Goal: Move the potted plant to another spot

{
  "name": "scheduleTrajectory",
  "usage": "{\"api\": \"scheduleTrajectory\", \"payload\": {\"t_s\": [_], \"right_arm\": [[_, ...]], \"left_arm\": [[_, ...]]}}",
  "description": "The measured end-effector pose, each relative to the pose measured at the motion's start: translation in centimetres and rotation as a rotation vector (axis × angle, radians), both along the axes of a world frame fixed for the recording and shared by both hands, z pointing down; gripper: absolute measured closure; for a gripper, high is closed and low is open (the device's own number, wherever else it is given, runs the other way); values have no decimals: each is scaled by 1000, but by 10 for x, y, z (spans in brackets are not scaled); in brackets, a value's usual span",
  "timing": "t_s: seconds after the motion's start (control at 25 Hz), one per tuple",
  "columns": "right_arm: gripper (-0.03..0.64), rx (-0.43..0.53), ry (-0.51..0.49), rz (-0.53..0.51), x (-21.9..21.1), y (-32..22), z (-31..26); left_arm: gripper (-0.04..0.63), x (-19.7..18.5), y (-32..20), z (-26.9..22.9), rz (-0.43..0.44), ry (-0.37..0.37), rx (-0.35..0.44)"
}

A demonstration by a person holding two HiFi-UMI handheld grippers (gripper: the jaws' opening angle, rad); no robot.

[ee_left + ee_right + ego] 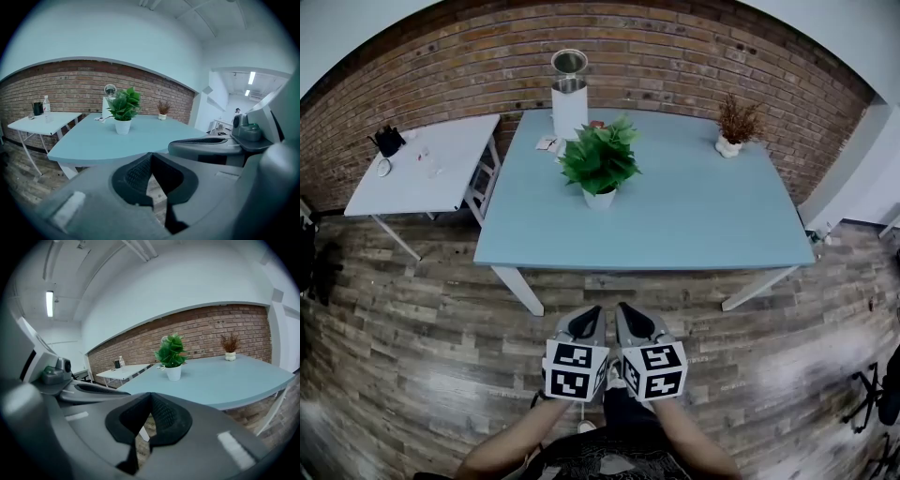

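Note:
A leafy green plant in a small white pot stands on the light blue table, left of its middle. The same potted plant shows in the left gripper view, and the potted plant shows in the right gripper view. Both grippers hang side by side over the wooden floor, short of the table's near edge and well apart from the plant. My left gripper is shut with nothing in it. My right gripper is shut and empty too.
A dried brown plant in a white pot sits at the table's far right corner. A white cylinder with a metal top stands at the far edge by the brick wall. A white side table with small items is to the left.

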State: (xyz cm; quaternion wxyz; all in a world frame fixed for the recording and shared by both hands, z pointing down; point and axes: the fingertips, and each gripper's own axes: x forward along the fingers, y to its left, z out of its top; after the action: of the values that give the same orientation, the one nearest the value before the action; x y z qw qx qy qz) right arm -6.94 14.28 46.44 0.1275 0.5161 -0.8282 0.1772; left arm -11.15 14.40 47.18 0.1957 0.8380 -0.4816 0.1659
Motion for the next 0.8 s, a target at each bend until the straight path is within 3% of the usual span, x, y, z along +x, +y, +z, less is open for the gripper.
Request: {"api": "scheduleTrajectory", "payload": {"t_s": [0.4, 0.8], "right_arm": [[611, -33, -8, -26, 24, -73, 9], [609, -67, -24, -90, 20, -121, 23]], "left_arm": [[598, 14, -72, 9, -47, -16, -26], [598, 19, -114, 21, -78, -30, -59]]}}
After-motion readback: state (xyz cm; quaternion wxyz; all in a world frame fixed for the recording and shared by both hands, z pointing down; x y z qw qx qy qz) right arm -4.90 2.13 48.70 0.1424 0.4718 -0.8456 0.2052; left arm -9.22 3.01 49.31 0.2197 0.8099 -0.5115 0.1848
